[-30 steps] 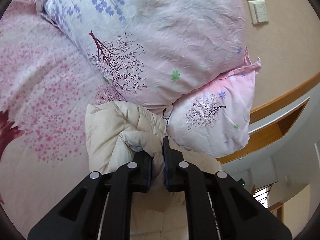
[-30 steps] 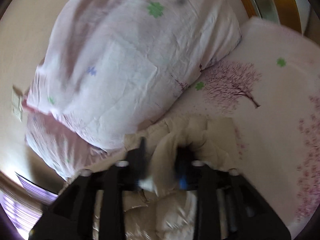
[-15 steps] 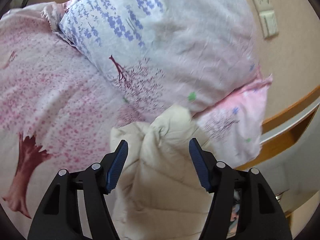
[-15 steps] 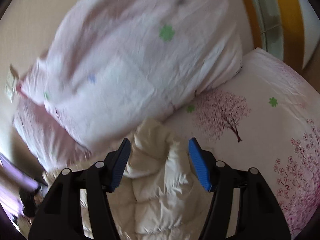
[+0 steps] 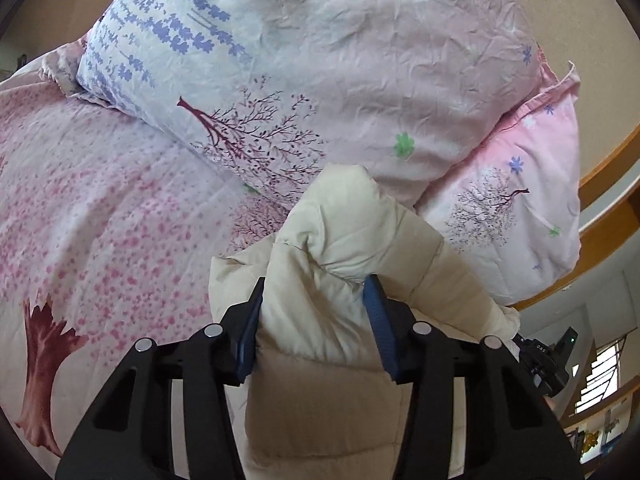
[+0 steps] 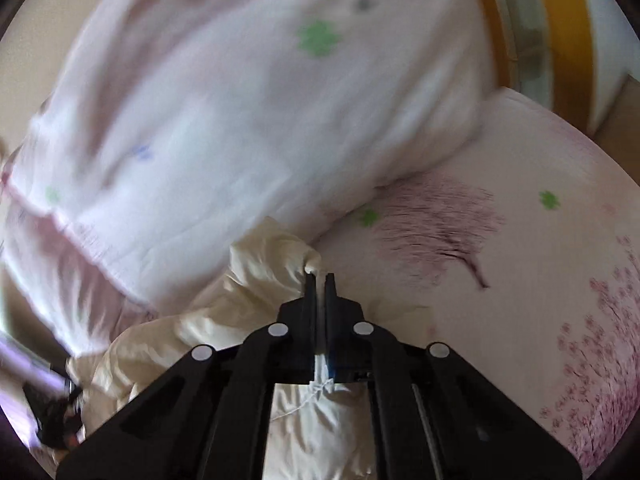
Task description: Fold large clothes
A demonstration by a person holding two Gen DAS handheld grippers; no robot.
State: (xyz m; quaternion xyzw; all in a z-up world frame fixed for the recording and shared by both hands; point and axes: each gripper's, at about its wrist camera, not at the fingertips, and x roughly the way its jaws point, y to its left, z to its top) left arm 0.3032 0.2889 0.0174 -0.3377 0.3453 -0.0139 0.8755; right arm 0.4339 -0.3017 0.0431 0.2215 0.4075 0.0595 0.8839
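Lying on the bed with pink blossom-print cover [image 5: 100, 216], the cream quilted puffy jacket [image 5: 344, 248] reaches up against the large pale floral pillow [image 5: 360, 60]. The left gripper [image 5: 316, 320] has its jaws half open around a thick fold. The right gripper [image 6: 319, 280] jaws are nearly closed, pinching a thin edge of it. A beige wall [image 5: 600, 60] stands behind.

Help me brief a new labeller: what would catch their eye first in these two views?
The puffy cream jacket bulging between the left gripper's spread fingers, low in the centre. Behind it, the big floral pillow stacked on a pink one against the wall. In the right view, the right gripper pinches a thin fold of the jacket.
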